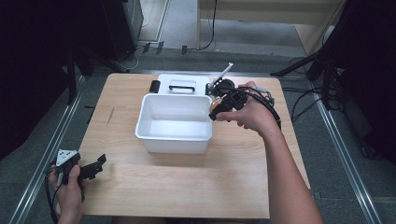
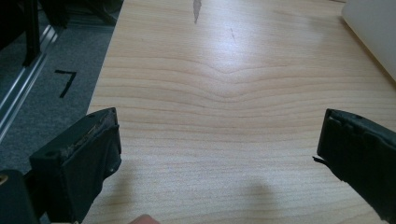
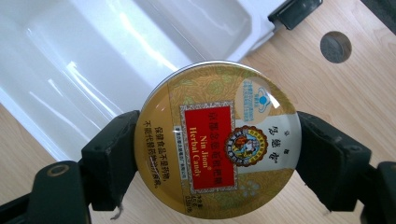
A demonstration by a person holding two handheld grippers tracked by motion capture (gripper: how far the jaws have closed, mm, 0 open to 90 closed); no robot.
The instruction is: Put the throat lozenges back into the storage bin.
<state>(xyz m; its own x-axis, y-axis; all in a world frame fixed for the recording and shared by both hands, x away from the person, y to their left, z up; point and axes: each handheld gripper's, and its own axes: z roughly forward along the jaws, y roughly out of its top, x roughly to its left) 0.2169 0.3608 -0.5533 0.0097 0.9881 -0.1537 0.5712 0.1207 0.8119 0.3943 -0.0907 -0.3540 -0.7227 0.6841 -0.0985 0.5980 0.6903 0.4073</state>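
In the high view, the person's right hand is holding the right gripper at the right rim of the white rectangular plastic tub, which is standing in the middle of the light wooden table. A small yellow object is showing just at this gripper's tips, beside the tub's rim. Behind the tub, the white flat lid with a black handle is lying on the table. The left hand is resting the left gripper at the near left corner of the table, well apart from the tub.

In the left gripper view, the two black jaws of the left gripper are standing wide apart, with nothing between them. Bare wood is lying ahead of them, and a white corner of the tub is showing far ahead on the right.

In the right gripper view, the right gripper is clamping the round golden metal candy tin with a red label by its two sides; both jaws are touching its edge. The tin is hanging over the table just beside the tub's rim, which is lying ahead and to the left. A small round dark hole is sitting in the wood ahead on the right.
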